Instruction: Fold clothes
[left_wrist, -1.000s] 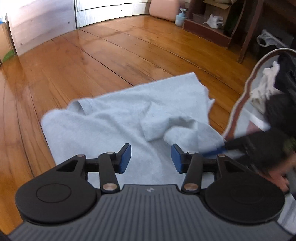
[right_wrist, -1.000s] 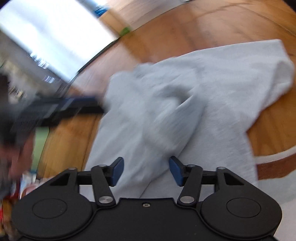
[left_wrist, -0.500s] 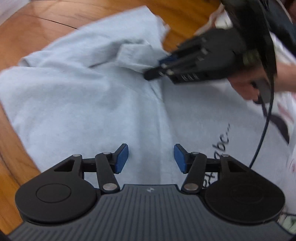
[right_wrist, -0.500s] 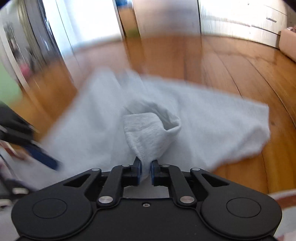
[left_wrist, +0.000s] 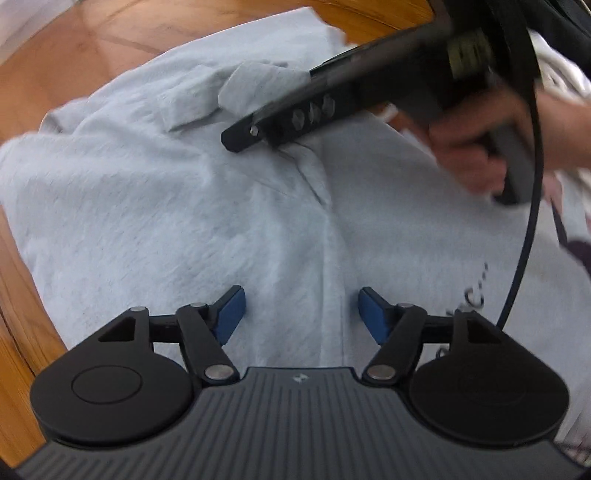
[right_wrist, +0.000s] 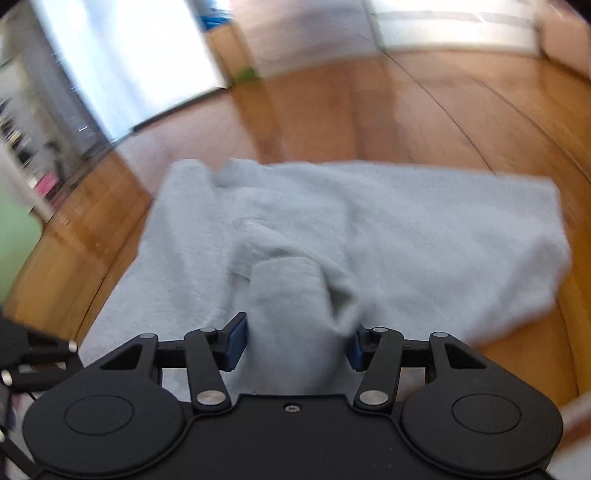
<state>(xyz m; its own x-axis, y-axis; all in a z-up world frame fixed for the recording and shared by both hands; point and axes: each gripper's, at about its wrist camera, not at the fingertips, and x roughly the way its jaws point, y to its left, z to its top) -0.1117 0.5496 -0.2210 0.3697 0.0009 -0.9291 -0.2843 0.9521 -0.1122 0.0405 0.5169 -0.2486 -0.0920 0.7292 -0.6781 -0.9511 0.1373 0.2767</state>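
Pale grey fleece sweatshirt (left_wrist: 177, 206) lies spread on the glossy orange-brown wooden floor (right_wrist: 369, 107), dark printed lettering (left_wrist: 476, 295) at its near right edge. In the right wrist view its long axis runs left to right across frame, far edge roughly straight, right corner bunched.

Key relation: one sleeve or cuff fold (right_wrist: 291, 306) comes straight back toward the right gripper (right_wrist: 297, 341) and lies between its blue pads (right_wrist: 236, 343). The jaws have just been opening, now about halfway. The cloth touches or nearly touches the left pad; at the right pad blur hides it, so I can't tell whether it's still pinched or just draped. In the left wrist view the same fold (left_wrist: 258, 88) sits lifted over the black finger of the right gripper (left_wrist: 280, 125), with the person's hand (left_wrist: 476, 155) on the handle and a black cable (left_wrist: 524, 236) hanging across.

Left gripper (left_wrist: 300, 312) points steeply down over the body panel, straddling a vertical crease (left_wrist: 332, 266). Its jaws have just been opening, now wide, with only flat fabric below and nothing held.

Judgement: the right hand is nearer the sleeve, so it places the sleeve; the left looks set to pin or pinch the body along that crease. Risk: loose sleeve slips out before it lands flat.

Containers: none in view.
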